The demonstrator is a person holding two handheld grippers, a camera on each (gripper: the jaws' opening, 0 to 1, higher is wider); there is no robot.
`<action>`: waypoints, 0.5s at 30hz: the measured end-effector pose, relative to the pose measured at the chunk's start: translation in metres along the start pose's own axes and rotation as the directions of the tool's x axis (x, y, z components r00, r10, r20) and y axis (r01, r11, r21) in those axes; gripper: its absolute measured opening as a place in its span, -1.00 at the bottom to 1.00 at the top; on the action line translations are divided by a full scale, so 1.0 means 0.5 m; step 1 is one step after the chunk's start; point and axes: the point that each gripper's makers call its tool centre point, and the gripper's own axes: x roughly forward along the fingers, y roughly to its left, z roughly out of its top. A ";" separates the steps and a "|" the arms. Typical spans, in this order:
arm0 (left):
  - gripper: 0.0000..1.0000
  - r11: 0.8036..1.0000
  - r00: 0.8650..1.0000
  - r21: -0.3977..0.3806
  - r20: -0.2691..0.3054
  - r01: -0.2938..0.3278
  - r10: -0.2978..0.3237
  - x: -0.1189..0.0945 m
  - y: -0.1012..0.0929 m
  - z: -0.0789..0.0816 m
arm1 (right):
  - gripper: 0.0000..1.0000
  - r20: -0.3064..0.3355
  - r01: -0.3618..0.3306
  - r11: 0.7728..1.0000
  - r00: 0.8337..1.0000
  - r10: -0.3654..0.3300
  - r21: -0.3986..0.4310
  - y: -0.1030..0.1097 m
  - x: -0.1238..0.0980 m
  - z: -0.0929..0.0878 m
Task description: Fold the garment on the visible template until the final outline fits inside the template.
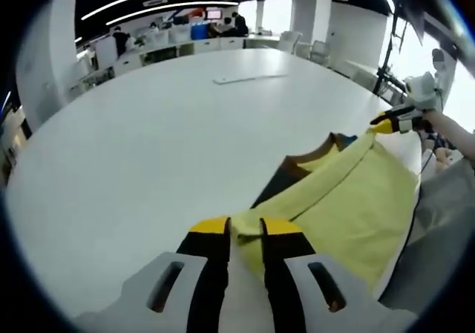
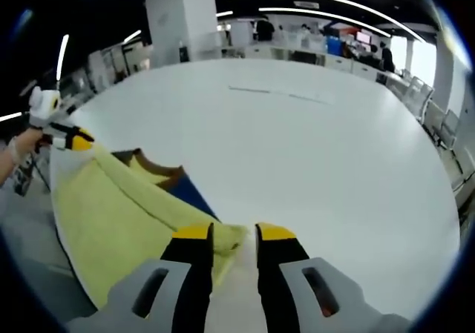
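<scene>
A yellow garment (image 1: 349, 199) with a brown collar (image 1: 308, 155) and a navy part hangs stretched over the near edge of the white table (image 1: 163, 147). My left gripper (image 1: 245, 228) is shut on one corner of it, with yellow cloth pinched between the jaws. At the far right of this view, the right gripper (image 1: 397, 119), in a person's hand, holds the other corner. In the right gripper view, my right gripper (image 2: 234, 235) is shut on the garment (image 2: 119, 214). The left gripper (image 2: 67, 136) grips the far corner at the left, and the collar (image 2: 159, 171) lies between.
A thin pale strip (image 1: 249, 77) lies far out on the table (image 2: 319, 162). Desks, chairs (image 1: 319, 50) and people stand beyond the table's far edge. A white pillar (image 2: 182, 21) rises behind. Grey floor (image 1: 438, 222) lies below the table edge next to the garment.
</scene>
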 end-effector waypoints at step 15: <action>-0.38 0.998 1.000 0.060 0.010 0.007 -0.007 -0.029 -0.018 0.017 | -0.25 -0.009 -0.051 0.992 0.999 0.050 -0.118 0.048 -0.027 0.018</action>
